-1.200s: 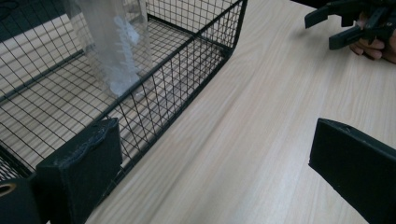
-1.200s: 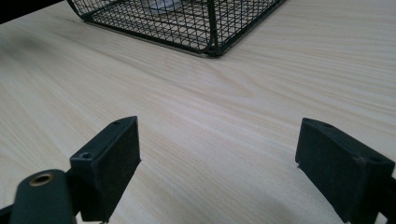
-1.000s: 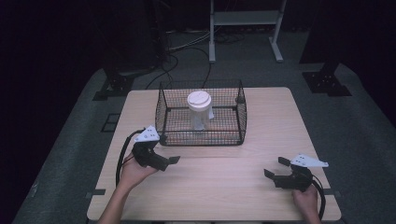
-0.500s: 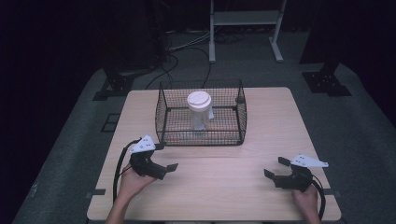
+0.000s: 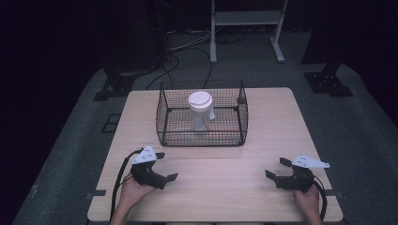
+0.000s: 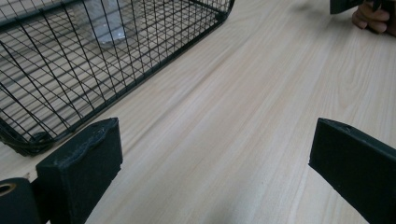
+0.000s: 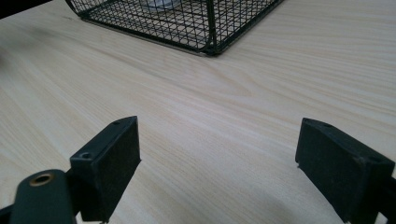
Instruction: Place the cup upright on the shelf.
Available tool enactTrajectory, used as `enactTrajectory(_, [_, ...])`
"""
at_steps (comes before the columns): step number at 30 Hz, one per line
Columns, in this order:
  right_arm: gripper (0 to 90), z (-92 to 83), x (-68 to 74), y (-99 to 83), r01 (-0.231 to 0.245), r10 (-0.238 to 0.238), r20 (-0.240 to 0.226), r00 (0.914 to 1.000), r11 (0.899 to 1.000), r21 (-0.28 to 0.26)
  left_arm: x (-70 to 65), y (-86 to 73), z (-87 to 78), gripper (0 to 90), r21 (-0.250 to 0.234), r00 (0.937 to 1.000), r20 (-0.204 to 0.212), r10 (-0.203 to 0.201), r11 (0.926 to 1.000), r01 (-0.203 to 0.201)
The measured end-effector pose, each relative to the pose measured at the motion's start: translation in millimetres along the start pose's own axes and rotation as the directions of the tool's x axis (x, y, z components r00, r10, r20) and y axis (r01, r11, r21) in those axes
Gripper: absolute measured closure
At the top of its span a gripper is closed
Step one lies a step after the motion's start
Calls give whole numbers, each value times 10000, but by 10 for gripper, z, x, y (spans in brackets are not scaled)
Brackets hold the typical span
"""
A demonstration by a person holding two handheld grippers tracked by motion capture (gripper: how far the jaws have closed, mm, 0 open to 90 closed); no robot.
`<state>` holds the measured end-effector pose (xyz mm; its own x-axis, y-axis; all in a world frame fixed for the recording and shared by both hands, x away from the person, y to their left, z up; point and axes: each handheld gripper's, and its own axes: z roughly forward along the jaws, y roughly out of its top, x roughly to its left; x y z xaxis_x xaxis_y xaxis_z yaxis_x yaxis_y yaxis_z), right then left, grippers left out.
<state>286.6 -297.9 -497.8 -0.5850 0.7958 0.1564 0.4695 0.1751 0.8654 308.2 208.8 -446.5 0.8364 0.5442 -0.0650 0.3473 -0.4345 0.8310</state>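
Note:
A black wire basket (image 5: 202,136) stands on the far middle of the light wooden table (image 5: 220,187). Inside it a clear bottle with a white lid (image 5: 200,101) stands upright. My left gripper (image 5: 166,166) rests low over the table's near left, open, with nothing between its jaws; its own view has the basket's wire wall (image 6: 70,70) up close at the left. My right gripper (image 5: 277,168) sits at the near right, open and empty, pointing left toward the table's middle. In the right gripper view the basket's corner (image 7: 212,46) lies ahead.
Bare tabletop stretches between the two grippers and in front of the basket. Beyond the table, a dark floor holds cables (image 5: 183,51), black stand bases (image 5: 115,86) and a white frame (image 5: 244,18). The other hand's fingers (image 6: 371,18) appear in the left gripper view's top right.
My left gripper has come down and drawn back toward the near edge, away from the basket's front left corner. The right gripper has stayed put.

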Motion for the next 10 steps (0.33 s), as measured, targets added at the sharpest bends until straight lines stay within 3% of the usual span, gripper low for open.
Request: enactTrajectory(10, [129, -2, 0, 1, 39, -39, -14, 10000, 10000, -11, -14, -63, -22, 17, -226, 9999, 13, -160, 9996, 161])
